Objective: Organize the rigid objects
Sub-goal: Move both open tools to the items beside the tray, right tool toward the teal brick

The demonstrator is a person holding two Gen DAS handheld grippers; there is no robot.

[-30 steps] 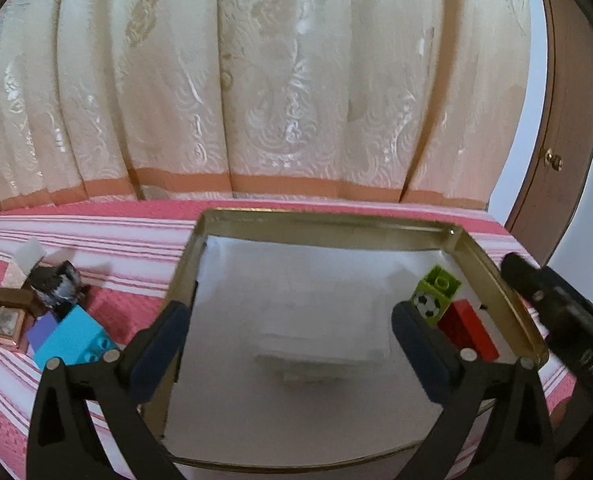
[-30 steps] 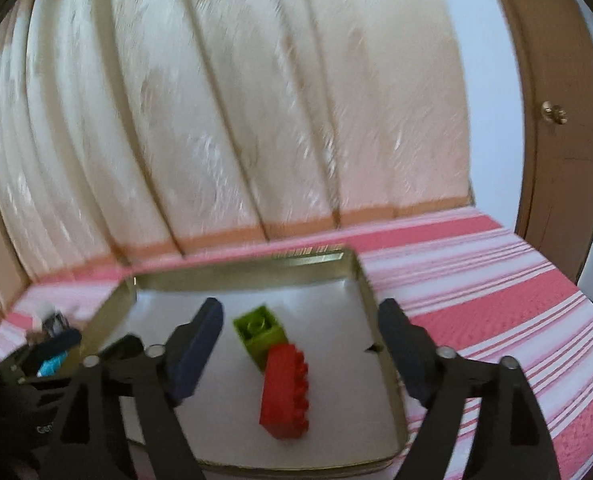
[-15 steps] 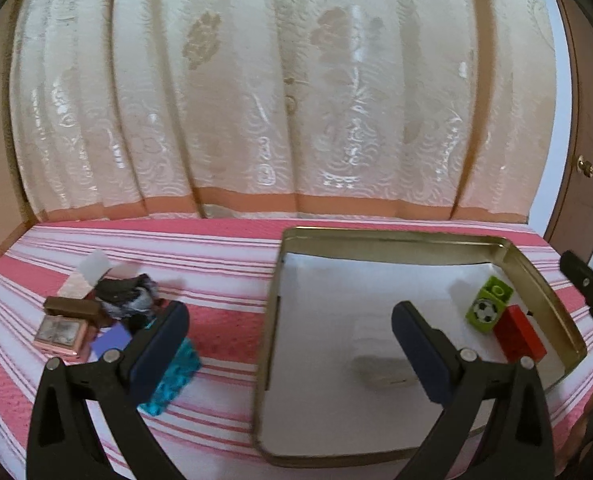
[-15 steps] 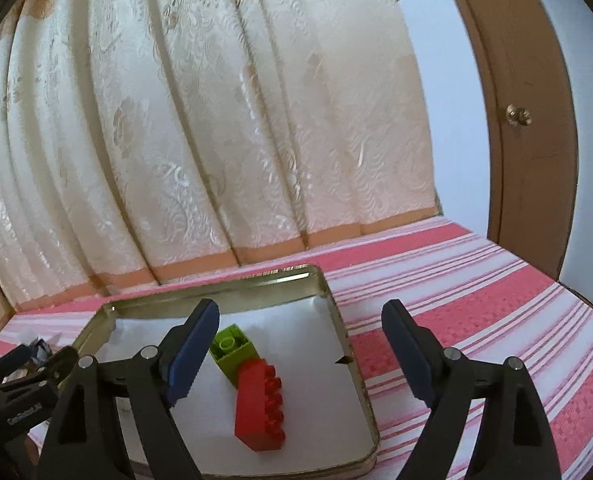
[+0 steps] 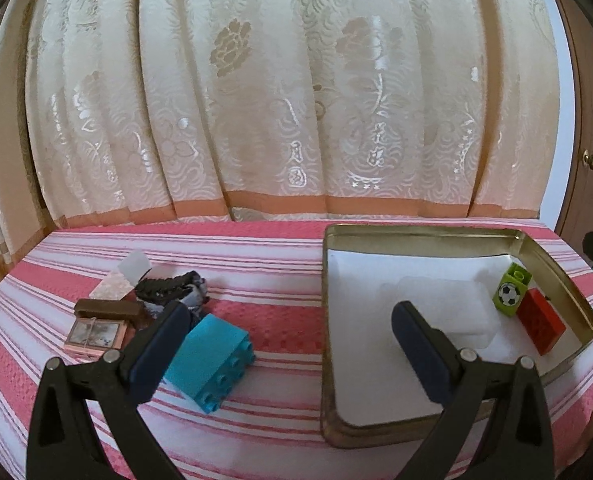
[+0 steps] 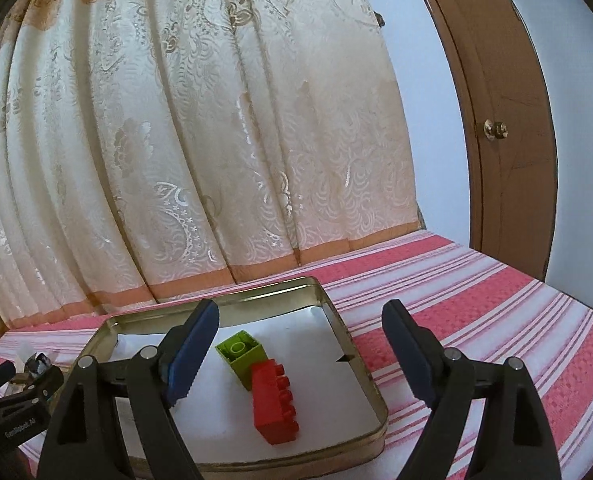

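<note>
1. The left gripper [image 5: 288, 344] is wide open and holds nothing.
2. A blue block [image 5: 210, 364] lies just left of the gold tin [image 5: 556, 280].
3. A green block [image 5: 510, 294] and a red block [image 5: 542, 326] touch inside the tin.

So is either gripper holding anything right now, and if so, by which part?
No. The left gripper and the right gripper are both open with nothing between their fingers. The turquoise block lies on the bedspread; the red block lies in the tin.
</note>
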